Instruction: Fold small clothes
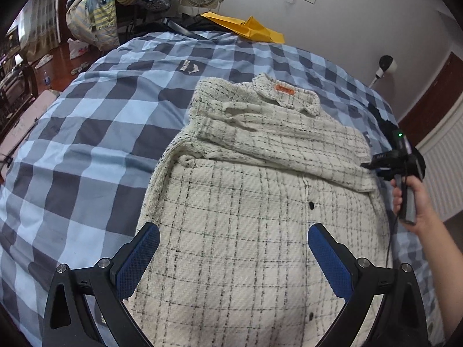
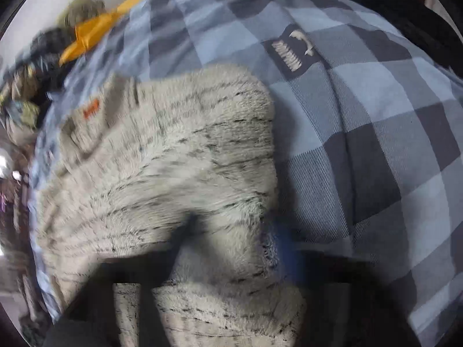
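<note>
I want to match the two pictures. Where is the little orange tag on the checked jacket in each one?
Left wrist view: the orange tag sits on the collar of the cream checked jacket, upper middle of the picture.
Right wrist view: the orange tag shows blurred at the left, on the collar.
Shared landmark: the yellow bag at the far edge of the blue checked bedcover.

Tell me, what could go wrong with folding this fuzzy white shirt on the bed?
The right gripper pinches only the edge of the shirt, so the thick cloth could slip from its jaws. The sleeve lying across the chest looks bunched and may fold crooked. The left gripper hangs open above the front, pinning nothing, so the whole shirt might drag across the checked bedcover.
</note>
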The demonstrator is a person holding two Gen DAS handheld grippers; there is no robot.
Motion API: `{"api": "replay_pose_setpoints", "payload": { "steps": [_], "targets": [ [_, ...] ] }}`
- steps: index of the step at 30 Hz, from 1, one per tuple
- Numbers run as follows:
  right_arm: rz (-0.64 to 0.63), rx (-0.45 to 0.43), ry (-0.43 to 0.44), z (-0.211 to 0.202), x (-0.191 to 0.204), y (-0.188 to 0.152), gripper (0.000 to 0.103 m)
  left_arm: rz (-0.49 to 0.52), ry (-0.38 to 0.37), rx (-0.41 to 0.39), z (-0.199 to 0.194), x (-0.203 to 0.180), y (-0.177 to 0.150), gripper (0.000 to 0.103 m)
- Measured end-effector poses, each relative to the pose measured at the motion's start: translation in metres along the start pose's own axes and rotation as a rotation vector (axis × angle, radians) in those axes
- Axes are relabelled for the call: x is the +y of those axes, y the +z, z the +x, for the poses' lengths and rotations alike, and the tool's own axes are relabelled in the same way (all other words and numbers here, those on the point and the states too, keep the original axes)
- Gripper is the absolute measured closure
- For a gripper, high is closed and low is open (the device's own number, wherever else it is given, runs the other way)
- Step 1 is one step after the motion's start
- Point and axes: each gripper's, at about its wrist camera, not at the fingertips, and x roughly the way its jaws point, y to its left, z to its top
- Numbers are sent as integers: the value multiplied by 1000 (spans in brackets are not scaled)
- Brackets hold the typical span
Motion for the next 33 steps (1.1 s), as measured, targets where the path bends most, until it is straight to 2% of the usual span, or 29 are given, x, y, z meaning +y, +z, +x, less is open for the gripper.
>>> {"api": "replay_pose_setpoints", "payload": {
  "steps": [4, 8, 11, 14, 17, 18, 19, 21, 23, 26, 28, 29, 30, 31, 33],
  "targets": [
    [8, -84, -35, -19, 5, 3, 97, -1, 7, 1, 2, 1, 1, 0],
    [20, -141, -139, -29, -2, 7, 103, -11, 4, 9, 4, 4, 0, 0],
    [82, -58, -94, -13, -24, 14, 103, -23, -11, 15, 5, 4, 2, 0],
    [113, -116, 15, -28, -28, 5, 102, -27, -25, 10, 2, 4, 2, 0],
    [121, -153, 41, -50, -29, -3, 94, -21, -23, 7, 0, 2, 2, 0],
    [114, -189, 52, -62, -30, -11, 83, -22, -24, 6, 0, 2, 2, 0],
    [92, -197, 51, -66, -28, -16, 60, -25, -30, 5, -2, 2, 2, 0],
    [18, -194, 41, -69, -20, -27, 28, -31, -38, 3, -3, 2, 2, 0],
    [-84, -139, -9, -61, -12, -41, 26, -32, -42, 0, -3, 1, 2, 0],
    [-115, -23, -2, -40, -21, -38, 26, -26, -35, -2, -4, 1, 1, 0],
    [-114, 18, -19, -28, -25, -44, 29, -23, -29, 0, -4, 1, 1, 0],
    [-107, 18, -18, -24, -28, -46, 38, -24, -27, 2, -3, 2, 0, 0],
    [-91, 33, 8, -21, -31, -45, 78, -26, -25, 4, -3, 3, 0, 0],
    [-49, 55, 51, -18, -37, -44, 93, -29, -25, 7, -2, 5, 0, 0],
    [7, 25, 50, -23, -45, -41, 94, -38, -28, 13, 0, 7, 1, 0]
  ]
}}
